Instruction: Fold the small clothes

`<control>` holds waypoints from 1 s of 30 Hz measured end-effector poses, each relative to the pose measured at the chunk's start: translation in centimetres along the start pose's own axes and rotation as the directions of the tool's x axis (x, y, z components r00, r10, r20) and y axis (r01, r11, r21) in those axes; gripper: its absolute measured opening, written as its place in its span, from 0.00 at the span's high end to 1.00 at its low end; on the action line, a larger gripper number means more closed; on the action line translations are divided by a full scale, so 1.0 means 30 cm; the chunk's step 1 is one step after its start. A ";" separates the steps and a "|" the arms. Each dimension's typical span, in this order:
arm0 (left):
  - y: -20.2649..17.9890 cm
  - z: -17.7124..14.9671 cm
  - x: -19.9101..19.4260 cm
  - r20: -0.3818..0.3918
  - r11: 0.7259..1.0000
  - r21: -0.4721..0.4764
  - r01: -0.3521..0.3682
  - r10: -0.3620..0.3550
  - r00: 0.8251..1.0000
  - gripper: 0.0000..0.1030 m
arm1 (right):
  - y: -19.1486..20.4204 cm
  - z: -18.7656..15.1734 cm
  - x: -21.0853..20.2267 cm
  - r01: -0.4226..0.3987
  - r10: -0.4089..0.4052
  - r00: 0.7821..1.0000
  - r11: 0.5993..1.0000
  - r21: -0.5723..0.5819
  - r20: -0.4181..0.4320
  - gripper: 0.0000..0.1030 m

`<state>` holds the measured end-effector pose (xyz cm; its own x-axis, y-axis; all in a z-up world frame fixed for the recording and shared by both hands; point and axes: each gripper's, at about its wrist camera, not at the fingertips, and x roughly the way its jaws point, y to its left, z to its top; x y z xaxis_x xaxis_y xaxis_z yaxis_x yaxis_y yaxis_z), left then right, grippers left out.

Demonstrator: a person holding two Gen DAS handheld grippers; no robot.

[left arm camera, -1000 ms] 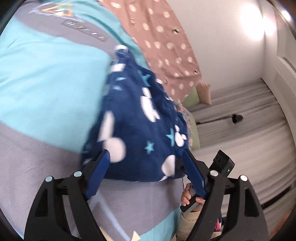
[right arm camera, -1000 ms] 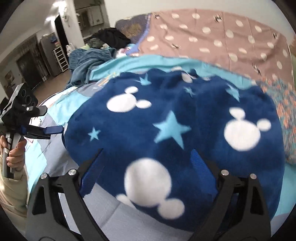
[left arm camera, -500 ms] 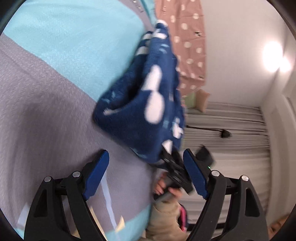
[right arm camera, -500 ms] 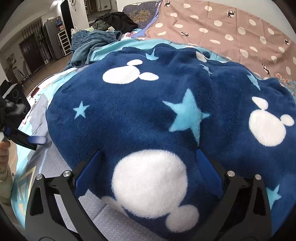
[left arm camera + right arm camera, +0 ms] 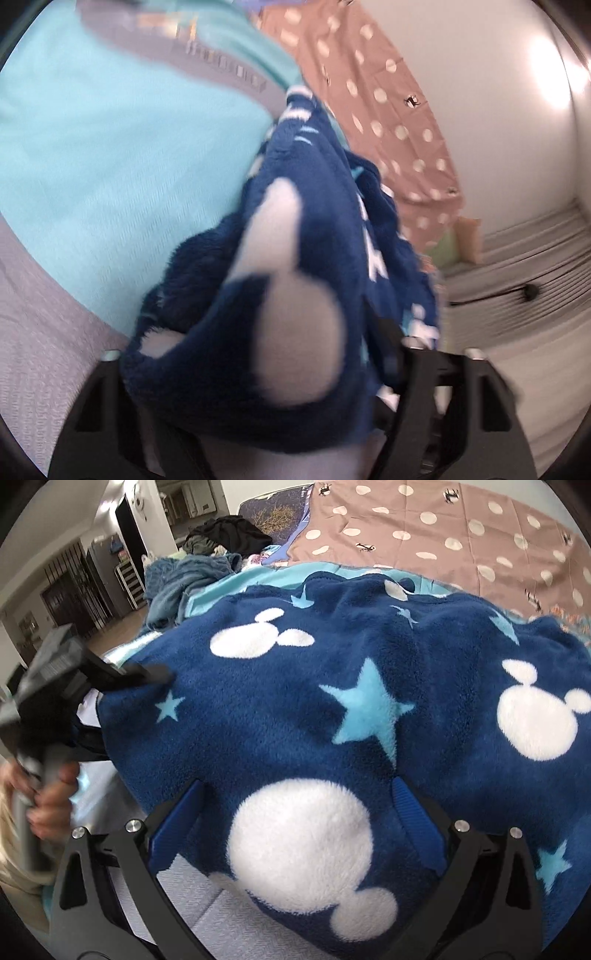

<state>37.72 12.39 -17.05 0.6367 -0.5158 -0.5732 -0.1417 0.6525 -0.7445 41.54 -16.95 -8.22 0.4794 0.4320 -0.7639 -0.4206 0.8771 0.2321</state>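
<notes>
Between right gripper (image 5: 295,834) fingers: navy fleece (image 5: 332,701).

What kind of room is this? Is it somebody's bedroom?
Probably a bedroom at home. A navy fleece garment lies on a bed with a turquoise and grey sheet and a brown polka-dot cover. More clothes are piled further back, and grey curtains hang nearby.

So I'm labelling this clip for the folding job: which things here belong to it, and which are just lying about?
Belongs to the job:
navy fleece garment
left gripper, at its left edge
right gripper, jaws apart around its near edge

Just lying about:
brown polka-dot sheet
blue-grey towel heap
dark clothes pile
teal and grey bedcover
</notes>
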 end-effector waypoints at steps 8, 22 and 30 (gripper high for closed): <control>-0.263 -0.107 -0.051 0.309 0.848 0.448 -0.283 0.150 0.939 0.56 | -0.173 0.058 -0.122 -0.211 0.216 0.976 0.935 0.283 0.015 0.02; -0.363 -0.188 -0.047 0.429 0.686 0.593 -0.421 0.173 0.886 0.56 | 0.123 0.678 0.100 0.007 0.036 0.833 0.997 0.075 -0.551 0.02; -0.389 -0.232 -0.041 0.467 0.641 0.617 -0.457 0.169 0.868 0.56 | 0.386 0.701 0.422 0.203 -0.322 0.651 0.947 -0.250 -0.688 0.02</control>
<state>33.31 1.55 -10.05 0.8828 -0.0782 -0.4631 0.0861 0.9963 -0.0041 58.94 3.08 -2.53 -0.0825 -0.1454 -0.9859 -0.4937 0.8654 -0.0864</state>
